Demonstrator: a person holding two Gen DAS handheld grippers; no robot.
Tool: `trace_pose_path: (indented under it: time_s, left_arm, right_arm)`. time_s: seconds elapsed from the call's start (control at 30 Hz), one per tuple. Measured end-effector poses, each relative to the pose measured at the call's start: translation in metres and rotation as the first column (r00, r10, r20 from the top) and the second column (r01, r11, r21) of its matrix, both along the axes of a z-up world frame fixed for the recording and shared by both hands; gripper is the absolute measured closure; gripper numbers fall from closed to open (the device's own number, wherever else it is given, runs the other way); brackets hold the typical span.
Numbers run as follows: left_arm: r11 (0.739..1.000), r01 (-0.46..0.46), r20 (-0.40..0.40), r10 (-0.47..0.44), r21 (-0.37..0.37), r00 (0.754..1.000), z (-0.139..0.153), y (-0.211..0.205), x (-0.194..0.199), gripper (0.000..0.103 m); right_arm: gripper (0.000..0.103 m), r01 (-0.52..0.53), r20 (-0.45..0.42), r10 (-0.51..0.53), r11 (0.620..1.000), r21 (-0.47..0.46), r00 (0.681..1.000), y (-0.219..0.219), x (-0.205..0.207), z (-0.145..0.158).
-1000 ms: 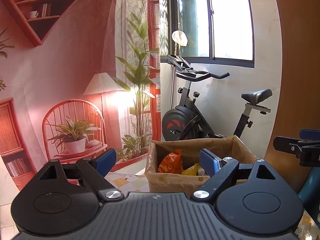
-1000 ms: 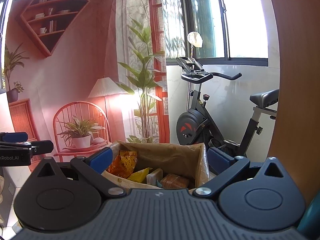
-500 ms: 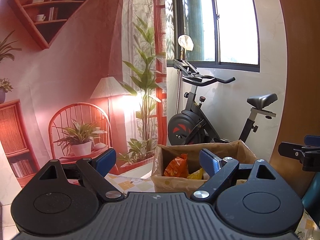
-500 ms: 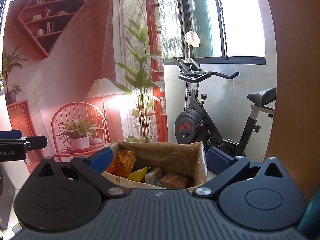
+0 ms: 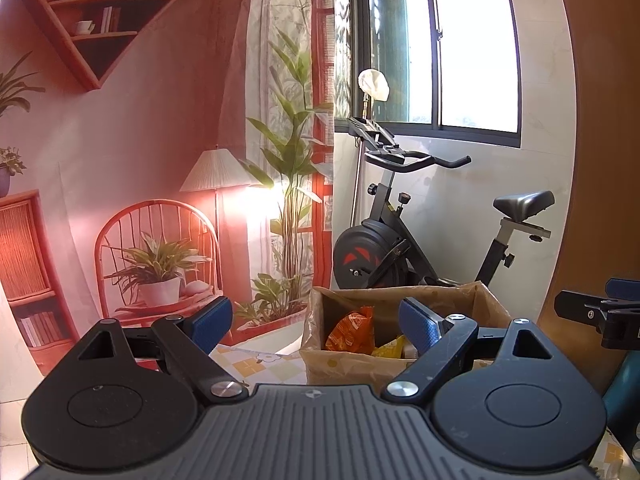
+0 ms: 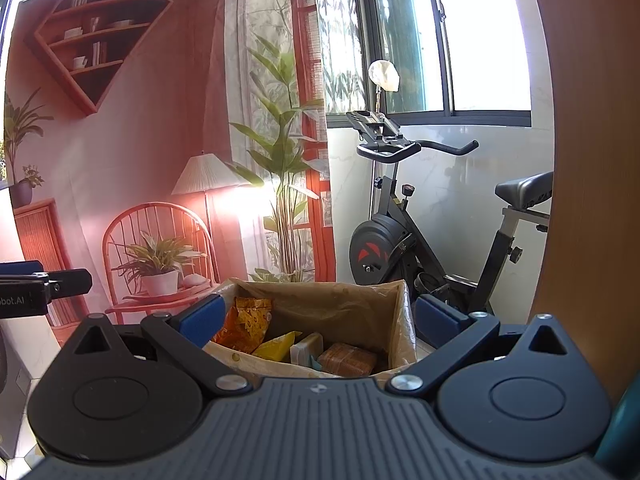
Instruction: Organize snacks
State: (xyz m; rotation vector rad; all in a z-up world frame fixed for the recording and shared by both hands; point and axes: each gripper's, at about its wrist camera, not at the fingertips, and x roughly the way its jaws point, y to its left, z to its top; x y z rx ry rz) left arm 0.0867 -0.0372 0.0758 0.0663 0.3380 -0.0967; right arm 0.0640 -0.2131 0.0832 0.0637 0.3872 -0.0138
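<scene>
A brown paper-lined box (image 6: 348, 312) (image 5: 352, 368) stands on the table ahead of both grippers. Inside it lie an orange snack bag (image 6: 244, 324) (image 5: 352, 330), a yellow packet (image 6: 276, 348) (image 5: 390, 348), a pale bar (image 6: 306, 346) and a brown wrapped block (image 6: 348, 358). My right gripper (image 6: 318, 318) is open, its blue pads level with the box's two sides and nothing between them. My left gripper (image 5: 316, 324) is open too, to the left of the box, with its right pad (image 5: 418, 326) in front of the box's opening. Each gripper's tip shows at the edge of the other's view.
A tablecloth with yellow squares (image 5: 260, 364) covers the table. Behind it hangs a printed red room backdrop (image 5: 140, 160). An exercise bike (image 5: 400, 240) stands by the window at the back right. A brown wooden panel (image 5: 600, 160) rises at the right.
Both views have shifted slightly, so the box and bike sit a little differently in the frame. Both grippers stay open and the snacks in the box have not moved.
</scene>
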Motion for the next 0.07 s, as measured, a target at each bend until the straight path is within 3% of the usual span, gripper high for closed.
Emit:
trace_pose_path:
  time_s: [0.07]
  left_arm:
    - [1.000, -0.005, -0.003, 0.005, 0.001, 1.000, -0.0008, 0.0001, 0.0007, 0.011]
  right_arm:
    - [0.000, 0.000, -0.001, 0.000, 1.000, 0.000, 1.000, 0.0002, 0.0000, -0.0003]
